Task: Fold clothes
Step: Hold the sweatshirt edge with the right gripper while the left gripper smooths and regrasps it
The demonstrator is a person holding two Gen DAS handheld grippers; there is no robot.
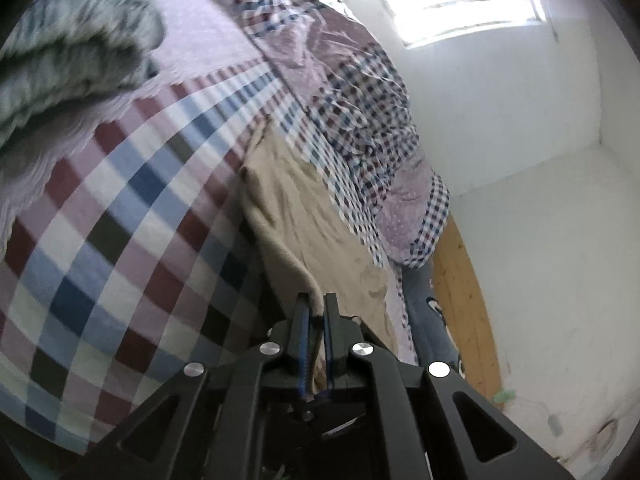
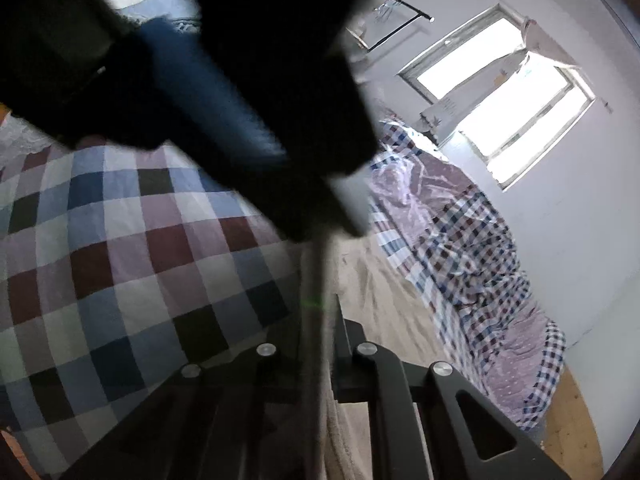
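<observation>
We have both the left gripper (image 1: 316, 300) and right gripper (image 2: 320, 312) clamped on the beige garment (image 1: 308, 216) over the bed (image 1: 120, 220), mid-fold; next, lay it flat.

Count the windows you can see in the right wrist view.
1: a window high on the white wall, upper right, beyond the checked quilt. Others may be hidden behind the dark blurred shape.
</observation>
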